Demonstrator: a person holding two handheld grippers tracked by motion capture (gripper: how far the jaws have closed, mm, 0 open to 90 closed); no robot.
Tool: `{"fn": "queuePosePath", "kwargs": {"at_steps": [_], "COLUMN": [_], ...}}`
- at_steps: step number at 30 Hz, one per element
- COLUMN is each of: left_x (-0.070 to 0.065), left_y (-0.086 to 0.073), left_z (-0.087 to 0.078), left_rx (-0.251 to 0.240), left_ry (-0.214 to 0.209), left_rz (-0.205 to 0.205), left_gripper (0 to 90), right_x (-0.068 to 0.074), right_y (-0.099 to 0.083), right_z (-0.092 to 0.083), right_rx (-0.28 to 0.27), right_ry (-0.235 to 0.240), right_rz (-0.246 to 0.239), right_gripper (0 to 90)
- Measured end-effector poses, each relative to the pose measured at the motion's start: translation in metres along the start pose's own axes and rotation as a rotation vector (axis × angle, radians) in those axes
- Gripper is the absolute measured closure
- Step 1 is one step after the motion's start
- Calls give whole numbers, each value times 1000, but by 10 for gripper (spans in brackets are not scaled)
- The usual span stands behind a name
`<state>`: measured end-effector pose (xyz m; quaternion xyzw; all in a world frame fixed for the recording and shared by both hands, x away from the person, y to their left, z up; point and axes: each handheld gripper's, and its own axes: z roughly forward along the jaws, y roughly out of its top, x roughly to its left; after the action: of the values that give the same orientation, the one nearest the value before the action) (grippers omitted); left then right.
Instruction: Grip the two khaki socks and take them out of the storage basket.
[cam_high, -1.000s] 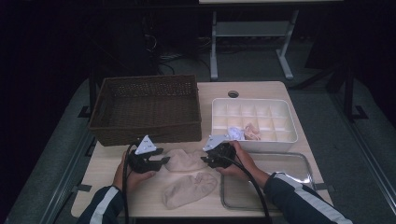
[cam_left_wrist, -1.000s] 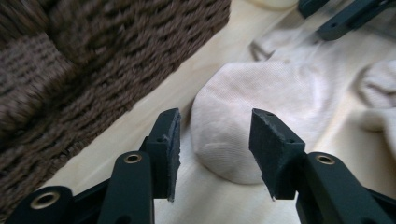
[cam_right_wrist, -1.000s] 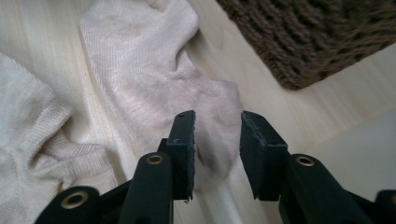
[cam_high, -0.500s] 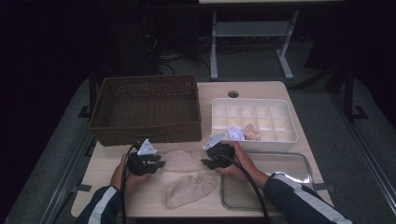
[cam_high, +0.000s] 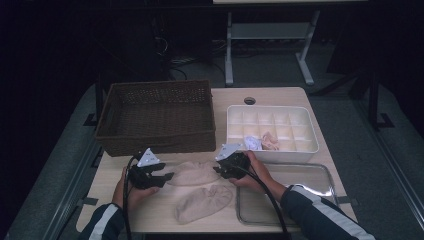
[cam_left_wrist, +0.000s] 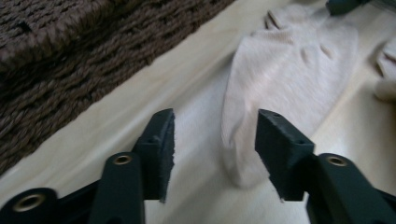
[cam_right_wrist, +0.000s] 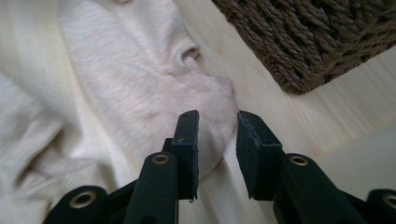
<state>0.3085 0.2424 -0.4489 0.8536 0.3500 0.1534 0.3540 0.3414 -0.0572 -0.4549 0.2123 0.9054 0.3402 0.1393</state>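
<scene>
Both forearms come in low from the near table edge, in dark sleeves with a white stripe, and each hand wraps a gripper that lies almost level over the wood. The left gripper (cam_high: 165, 177) points toward the middle of the table, at one end of the upper sock (cam_high: 192, 173). In the left gripper view its black jaws stand well apart and have just been opening; the sock's rounded end lies on the table beyond and between them, just at the right jaw's tip, with no pad pressing on it. The right gripper (cam_high: 218, 170) points the other way, at the sock's other end. In the right gripper view its jaws have just been closing and stand with a narrow gap; a soft bulge of the sock sits by the left jaw, unpinched.

The sock is pale beige ribbed knit, limp and creased, lying flat between the two grippers. A second sock (cam_high: 202, 201) of the same cloth lies nearer the table edge. The basket (cam_high: 156, 120) is dark coarse wicker, rectangular. The white bin (cam_high: 272, 131) is hard plastic split into square cells. The tray (cam_high: 285, 195) is shiny metal with rounded corners
</scene>
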Motion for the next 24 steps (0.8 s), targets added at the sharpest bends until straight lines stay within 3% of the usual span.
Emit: {"fn": "queuePosePath", "kwargs": {"at_steps": [3, 4, 6, 7, 9, 10, 13, 14, 18, 22, 24], "left_x": [0, 0, 1, 3, 4, 3, 3, 2, 2, 0, -2], "left_y": [1, -1, -3, -4, -4, -5, -5, -5, -5, -3, -2], "left_z": [7, 14, 17, 17, 16, 16, 15, 15, 14, 12, 9], "left_rx": [16, 47, 54, 42, 41, 38, 43, 43, 50, 41, 33], "left_ry": [4, 12, 1, -19, -26, -44, -76, -93, -106, -116, -117], "left_rz": [-5, 3, -2, -27, -26, -32, -22, -25, -26, -8, -3], "left_gripper": [429, 434, 460, 533, 557, 683, 820, 852, 867, 870, 870], "right_x": [-1, -1, -1, -3, -5, -7, -7, -5, -9, -8, -9], "right_y": [1, 1, 0, 0, 0, -1, -1, 0, -1, 0, 1], "right_z": [5, 9, 11, 13, 13, 13, 14, 14, 14, 10, 6], "right_rx": [0, 9, 11, 14, 16, 14, 16, 12, 16, 20, 10], "right_ry": [8, 17, 23, 49, 57, 95, 109, 137, 163, 128, 119], "right_rz": [10, 14, 8, 32, 43, 64, 63, 73, 75, 23, 24], "right_gripper": [647, 605, 602, 592, 596, 682, 748, 816, 853, 865, 865]}}
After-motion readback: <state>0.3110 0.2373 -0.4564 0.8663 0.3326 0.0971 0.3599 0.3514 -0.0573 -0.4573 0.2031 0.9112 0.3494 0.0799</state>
